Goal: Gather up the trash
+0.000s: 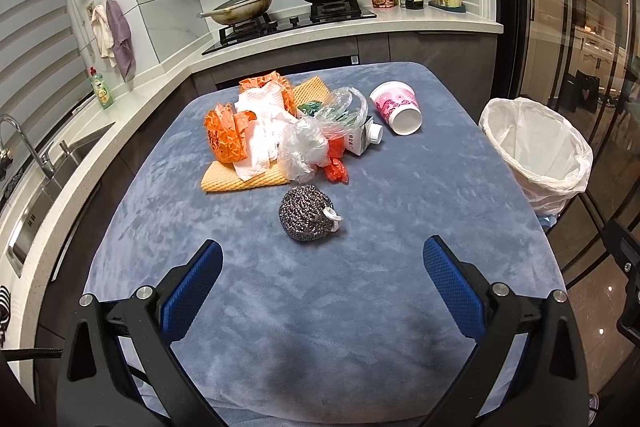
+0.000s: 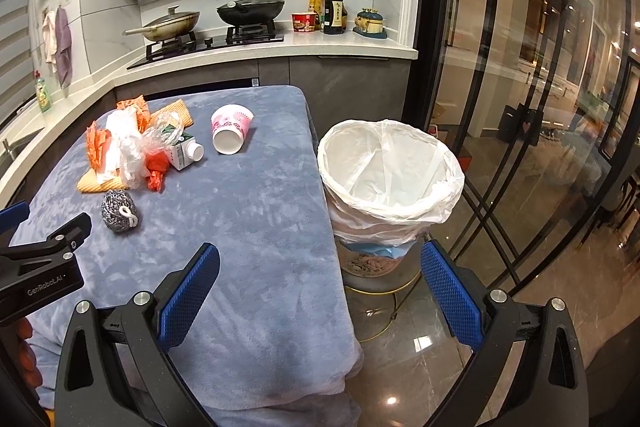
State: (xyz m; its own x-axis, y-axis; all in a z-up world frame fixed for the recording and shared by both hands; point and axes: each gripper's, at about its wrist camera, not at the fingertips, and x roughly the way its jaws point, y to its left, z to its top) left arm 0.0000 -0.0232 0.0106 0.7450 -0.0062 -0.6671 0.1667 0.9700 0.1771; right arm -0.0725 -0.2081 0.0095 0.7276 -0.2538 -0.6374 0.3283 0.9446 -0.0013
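My left gripper [image 1: 322, 259] was spread wide and empty, hovering low over the blue-covered counter [image 1: 400, 227]. My right gripper [image 2: 320, 263] was just as wide apart and empty, hanging over the counter's right edge. Nothing had been picked up yet.

The steel scrubber [image 1: 306, 213] sat at 12 o'clock from the left gripper, nearest of all and apart from the rest. Beyond it lay the pile: clear plastic bag [image 1: 310, 143], paper towel [image 1: 260, 131], orange wrapper [image 1: 226, 137], small carton [image 1: 362, 139] and orange cloth [image 1: 240, 181], all touching or overlapping. The pink paper cup [image 1: 398, 107] lay on its side at 1 o'clock, just beside the carton. The lined trash bin [image 2: 390, 167] stood off the counter's right side, at 12 o'clock from the right gripper, mouth open.

My judgement: start with the scrubber, since it was loose and closest. Come straight down, pads either side of its widest part, squeeze gently because it would compress, then hand over or carry to the bin. The cup suited the right gripper; pinch the wall, not the rim.

Hard to tell: what was under the paper towel and bag, whether the carton or cup held liquid, and the carton's print. A green item in the pile was mostly covered. The bin's bottom was out of sight and its base was cut off by the counter in the left view.
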